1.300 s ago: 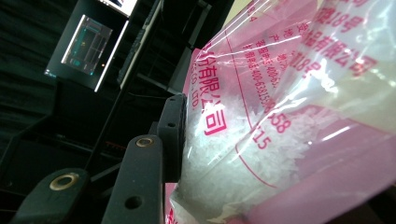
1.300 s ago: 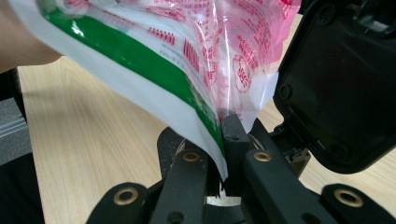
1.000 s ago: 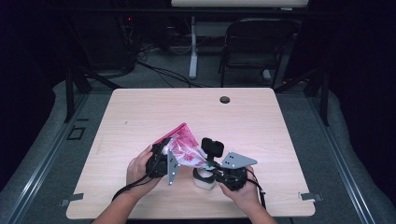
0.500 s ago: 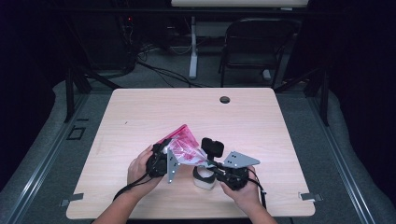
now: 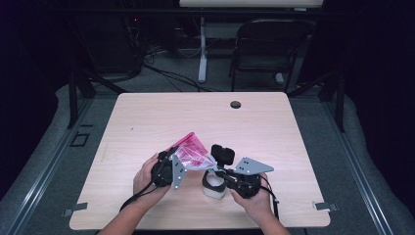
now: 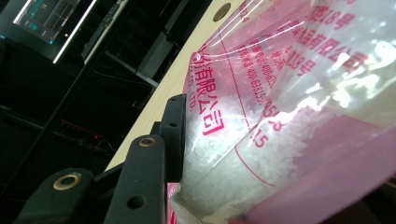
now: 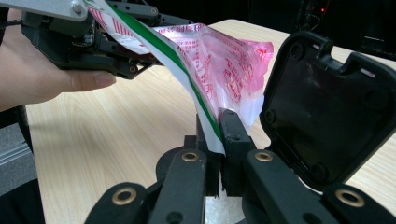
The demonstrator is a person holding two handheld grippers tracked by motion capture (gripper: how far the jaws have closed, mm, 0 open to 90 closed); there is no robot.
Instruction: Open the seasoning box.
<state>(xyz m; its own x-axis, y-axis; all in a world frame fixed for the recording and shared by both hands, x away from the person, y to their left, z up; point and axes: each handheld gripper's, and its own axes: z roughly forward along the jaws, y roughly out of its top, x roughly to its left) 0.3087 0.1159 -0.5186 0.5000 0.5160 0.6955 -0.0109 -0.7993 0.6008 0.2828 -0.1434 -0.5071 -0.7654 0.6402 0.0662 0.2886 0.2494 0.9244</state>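
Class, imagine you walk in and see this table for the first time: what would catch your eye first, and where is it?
First, the pink bag of white grains, held up over the near middle of the table between the left gripper and the right gripper. The right gripper's fingers pinch the bag's green-striped edge. Beside them stands a white container with its black lid raised.

On the table (image 5: 147, 117), a pink plastic bag (image 5: 192, 152) is held up between 2 grippers. The left gripper (image 5: 172, 165) grips the bag's left side; the right gripper (image 5: 215, 169) meets its right edge. A white container (image 5: 214, 186) with a raised black lid (image 5: 222, 154) sits just right of the bag.
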